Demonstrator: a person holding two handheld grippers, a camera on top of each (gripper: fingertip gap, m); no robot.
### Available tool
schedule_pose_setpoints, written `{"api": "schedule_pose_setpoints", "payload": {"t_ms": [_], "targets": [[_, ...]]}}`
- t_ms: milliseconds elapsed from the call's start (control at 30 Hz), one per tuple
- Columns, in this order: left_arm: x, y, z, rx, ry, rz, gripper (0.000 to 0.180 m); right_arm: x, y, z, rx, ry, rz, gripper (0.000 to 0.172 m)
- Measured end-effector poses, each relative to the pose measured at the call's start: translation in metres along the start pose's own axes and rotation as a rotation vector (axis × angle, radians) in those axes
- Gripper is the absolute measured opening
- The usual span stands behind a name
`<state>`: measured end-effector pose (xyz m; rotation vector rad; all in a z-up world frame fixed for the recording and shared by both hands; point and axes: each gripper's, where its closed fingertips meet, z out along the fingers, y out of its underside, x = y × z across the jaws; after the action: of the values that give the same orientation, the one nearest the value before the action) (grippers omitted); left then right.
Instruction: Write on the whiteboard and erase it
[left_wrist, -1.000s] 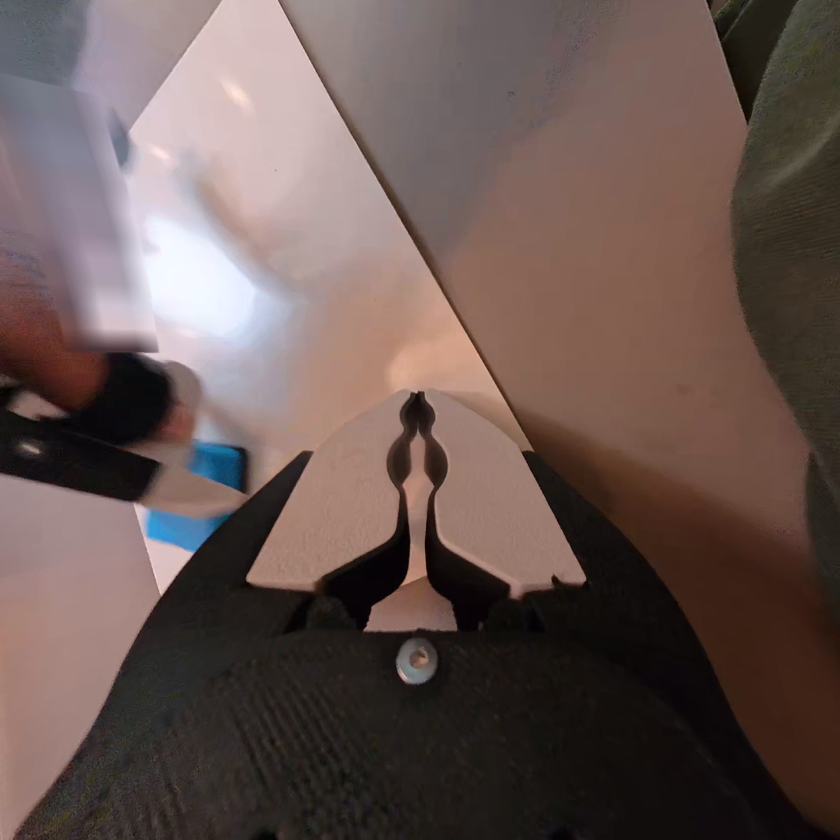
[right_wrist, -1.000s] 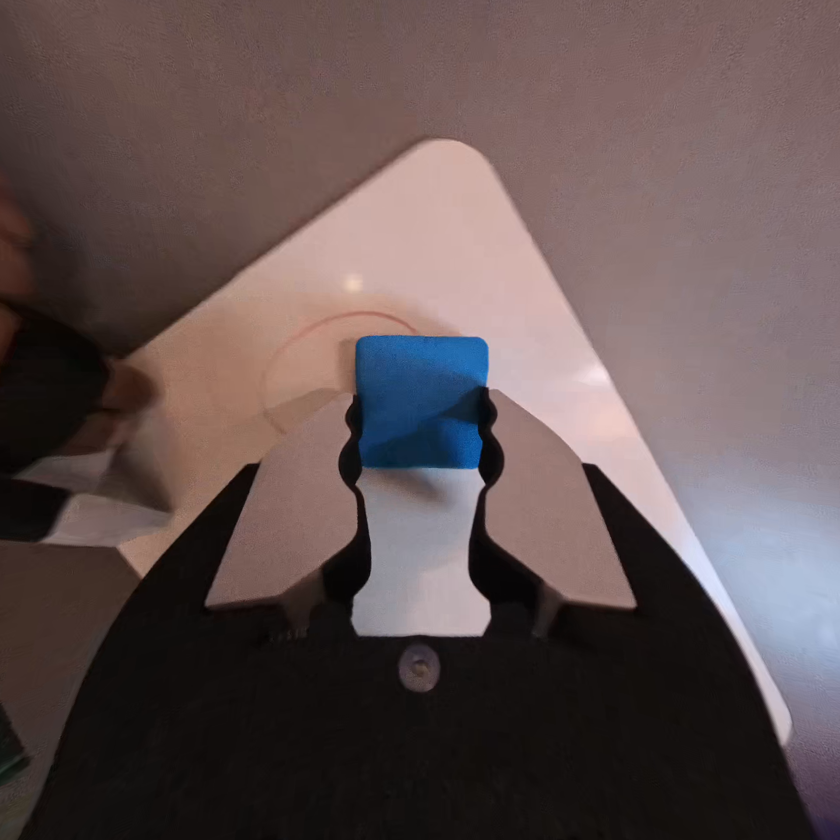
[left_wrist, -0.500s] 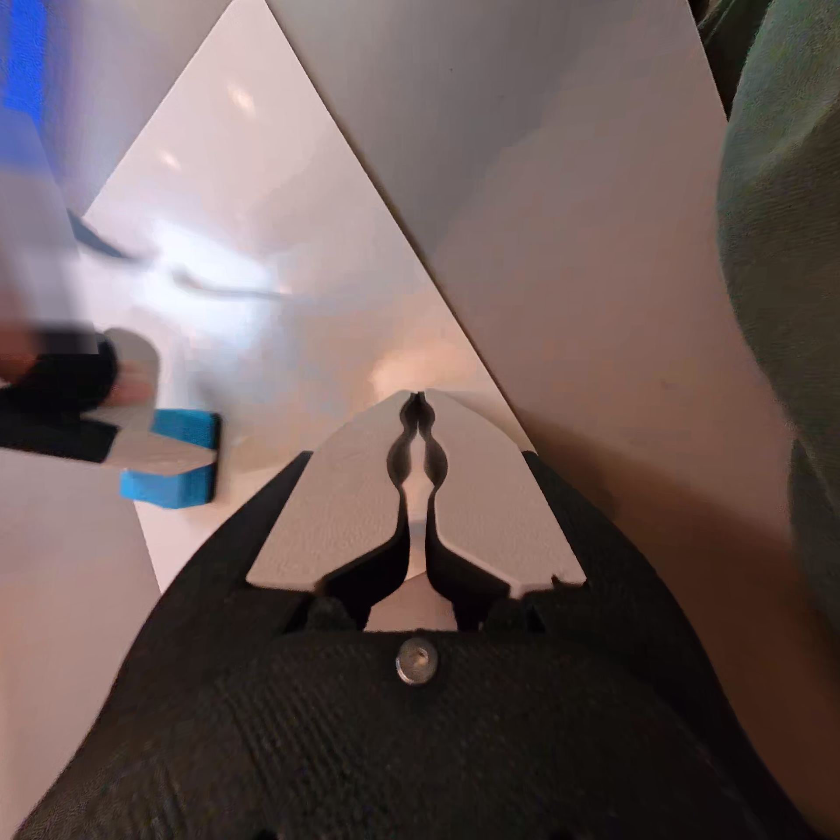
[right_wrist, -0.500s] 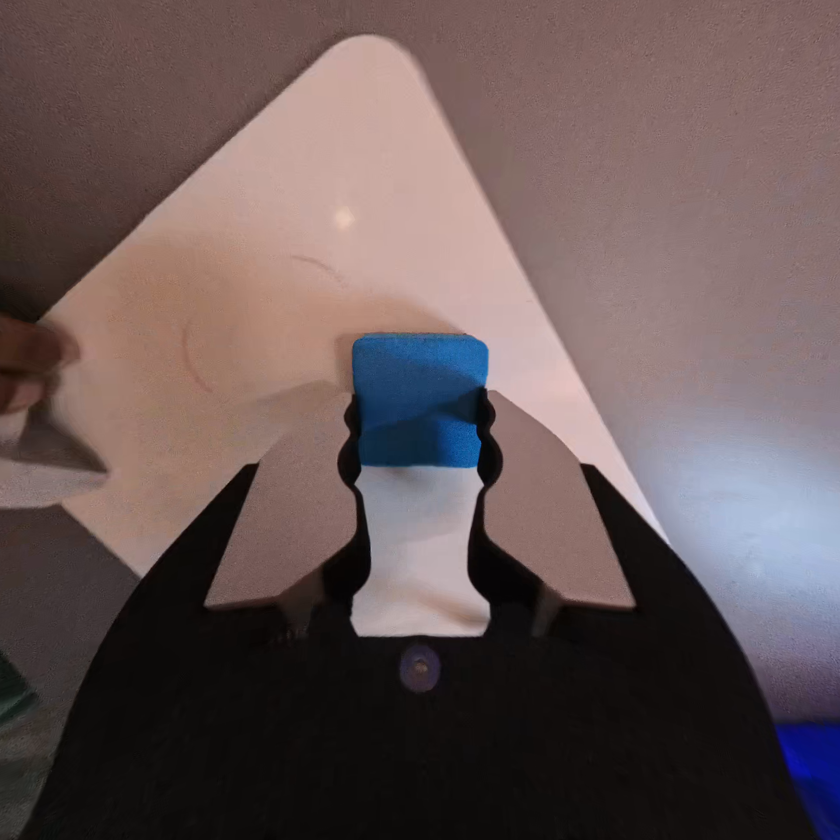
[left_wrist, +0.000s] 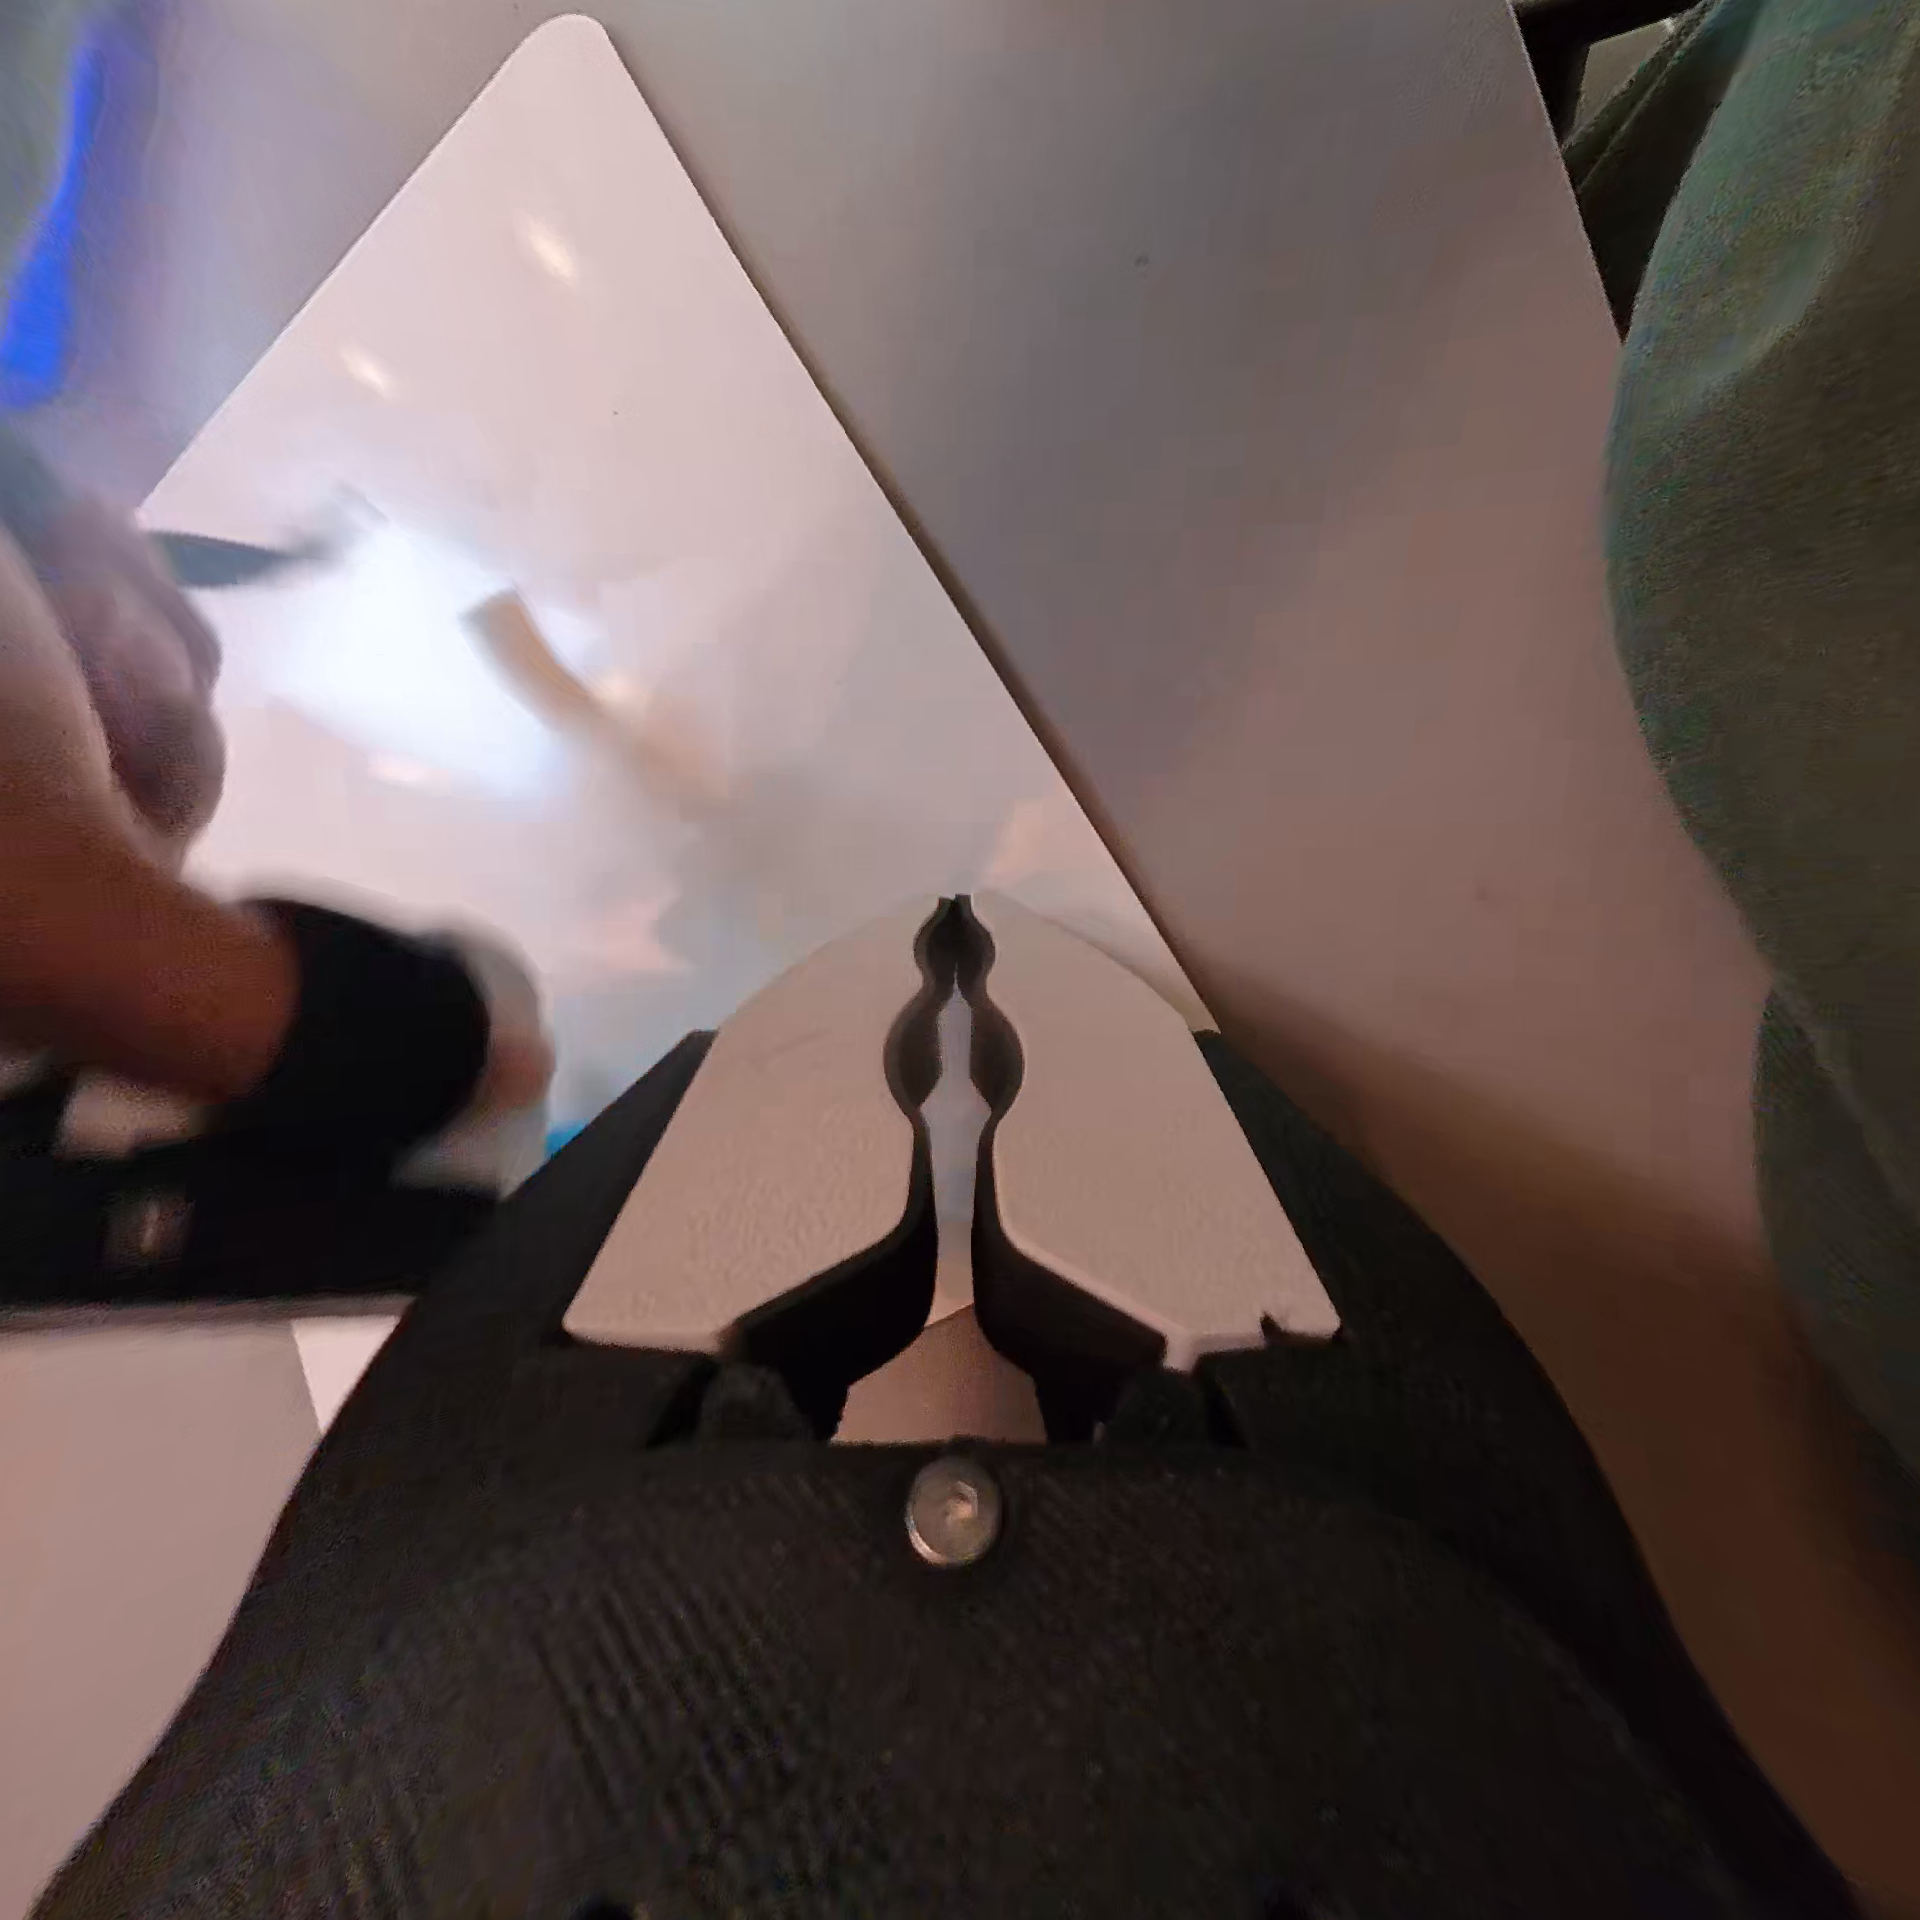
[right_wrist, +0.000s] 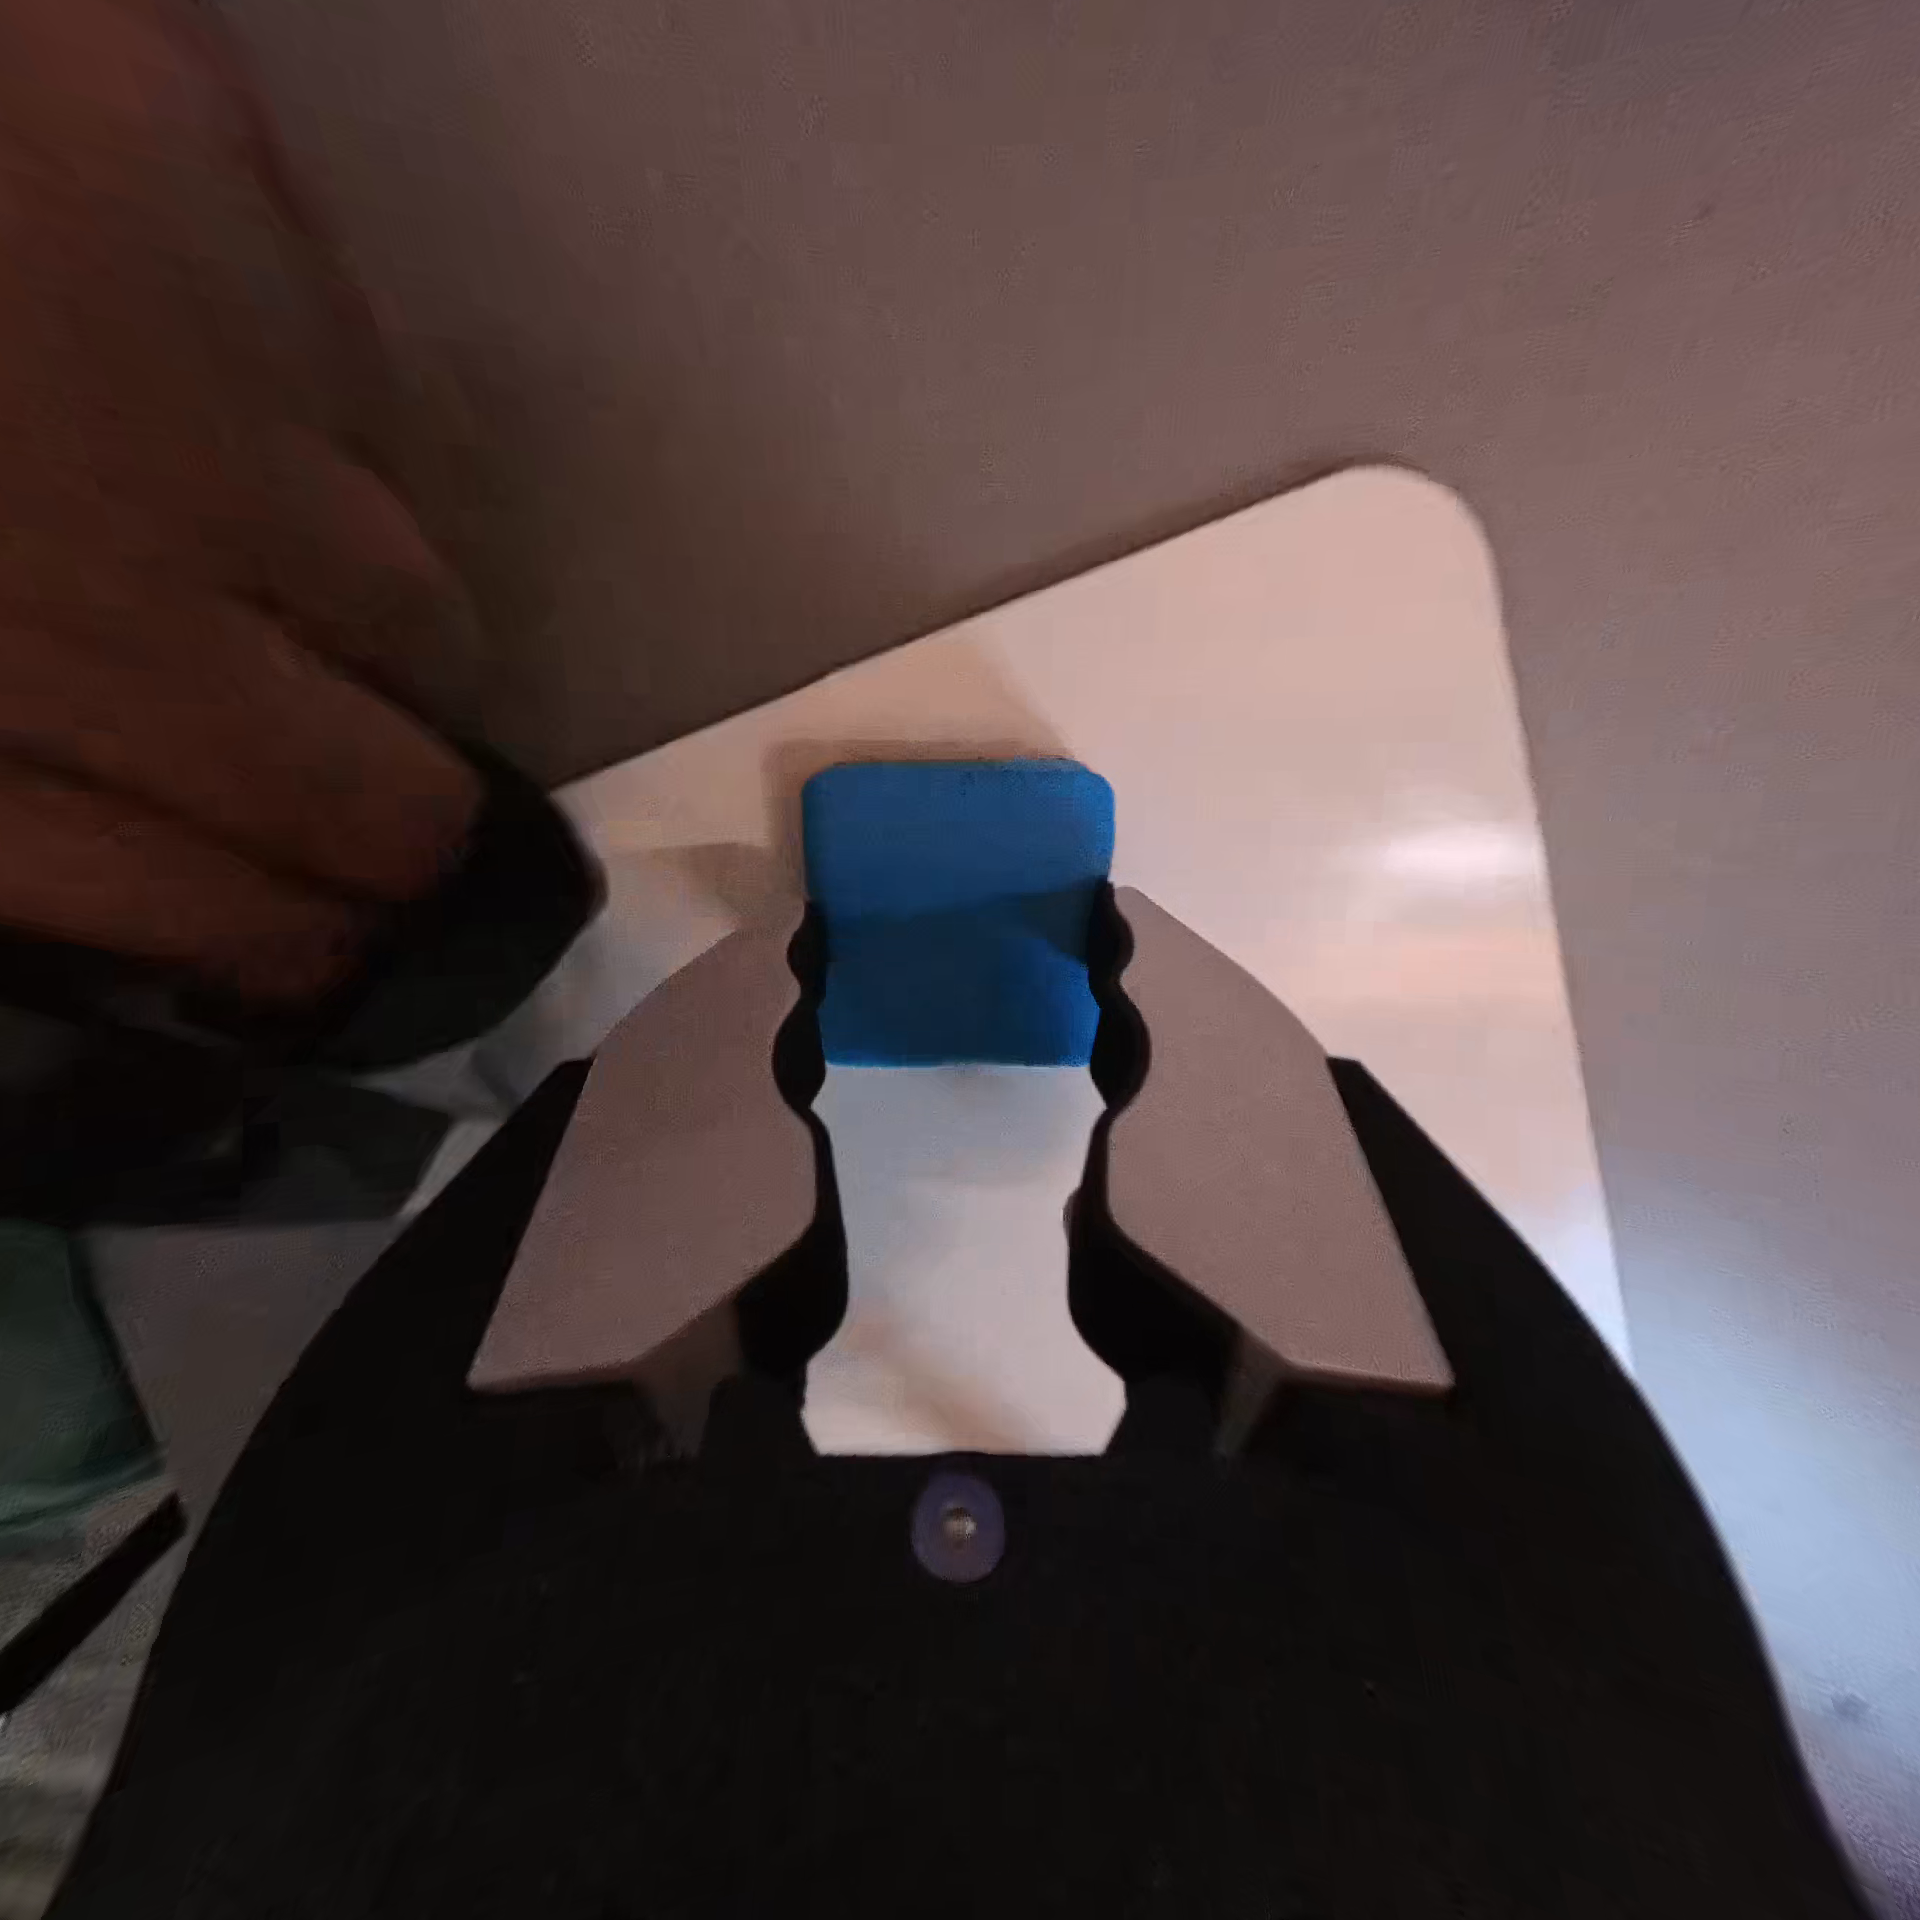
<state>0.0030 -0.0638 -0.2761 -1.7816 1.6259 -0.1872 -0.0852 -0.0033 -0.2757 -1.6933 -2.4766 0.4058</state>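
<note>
The whiteboard (left_wrist: 582, 436) is a glossy white sheet with rounded corners that lies flat on the table; it also shows in the right wrist view (right_wrist: 1299, 831). I see no marks on it. My left gripper (left_wrist: 956, 906) is shut and empty, with its tips over the board near its right edge. My right gripper (right_wrist: 956, 904) is shut on a blue eraser (right_wrist: 956, 852) and holds it on the board. In the left wrist view the right gripper (left_wrist: 343, 1122) is blurred at the left, close to my left fingers, and a sliver of the eraser (left_wrist: 561, 1138) shows.
The grey table (left_wrist: 1247, 416) surrounds the board. A green sleeve (left_wrist: 1766, 623) fills the right edge. A hand (right_wrist: 208, 675) on a black gripper body (right_wrist: 488, 935) sits at the left of the right wrist view. A blue glow (left_wrist: 42, 260) is at the far left.
The right gripper has swept the eraser across the board towards the left gripper. A red circle seen on the board a second ago faded and no longer shows. The left gripper stayed shut and in place.
</note>
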Motion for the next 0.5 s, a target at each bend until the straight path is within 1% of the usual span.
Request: {"api": "schedule_pose_setpoints", "payload": {"t_ms": [33, 67, 100, 133, 167, 200, 233, 267, 300, 333, 367, 400, 433, 467, 500], "targets": [[0.000, 0.000, 0.000, 0.000, 0.000, -0.003, 0.000, -0.003, 0.016, -0.005, -0.021, -0.033, 0.014, 0.050], [0.000, 0.000, 0.000, 0.000, -0.003, -0.002, 0.001, 0.009, 0.033, -0.010, -0.038, -0.031, 0.086, 0.050], [0.000, 0.000, 0.000, 0.001, -0.006, -0.001, 0.000, 0.038, 0.046, -0.015, -0.059, 0.045, 0.169, 0.050], [-0.001, -0.001, 0.001, 0.003, -0.007, -0.002, 0.001, 0.062, 0.047, -0.017, -0.039, 0.085, 0.243, 0.050], [-0.001, -0.001, 0.001, 0.003, -0.008, -0.005, 0.001, 0.074, 0.036, -0.014, 0.003, 0.108, 0.280, 0.050], [-0.001, -0.001, 0.001, 0.004, -0.011, -0.006, 0.001, 0.071, 0.017, -0.008, 0.032, 0.119, 0.242, 0.050], [0.000, -0.001, 0.001, 0.006, -0.013, -0.007, 0.001, 0.049, -0.003, -0.001, 0.051, 0.084, 0.156, 0.050], [0.001, -0.001, 0.000, 0.010, -0.012, -0.008, 0.001, 0.022, -0.012, 0.003, 0.040, 0.049, 0.072, 0.050], [0.001, 0.000, 0.000, 0.013, -0.011, -0.009, 0.000, 0.000, -0.009, 0.003, 0.002, 0.018, 0.003, 0.050], [0.001, 0.000, -0.001, 0.016, -0.010, -0.013, 0.000, -0.013, 0.005, -0.001, -0.033, -0.010, -0.027, 0.050], [0.001, 0.001, -0.002, 0.017, -0.011, -0.016, 0.000, -0.013, 0.023, -0.006, -0.054, -0.037, 0.006, 0.050], [0.001, 0.001, -0.002, 0.015, -0.014, -0.014, 0.000, 0.003, 0.041, -0.012, -0.072, -0.023, 0.088, 0.050], [0.002, 0.002, -0.003, 0.012, -0.016, -0.012, 0.000, 0.031, 0.053, -0.017, -0.075, 0.042, 0.168, 0.050], [0.002, 0.002, -0.003, 0.012, -0.020, -0.009, 0.000, 0.051, 0.051, -0.017, -0.036, 0.071, 0.242, 0.050], [0.002, 0.002, -0.003, 0.010, -0.023, -0.007, 0.001, 0.061, 0.039, -0.014, 0.009, 0.100, 0.271, 0.050]]}}
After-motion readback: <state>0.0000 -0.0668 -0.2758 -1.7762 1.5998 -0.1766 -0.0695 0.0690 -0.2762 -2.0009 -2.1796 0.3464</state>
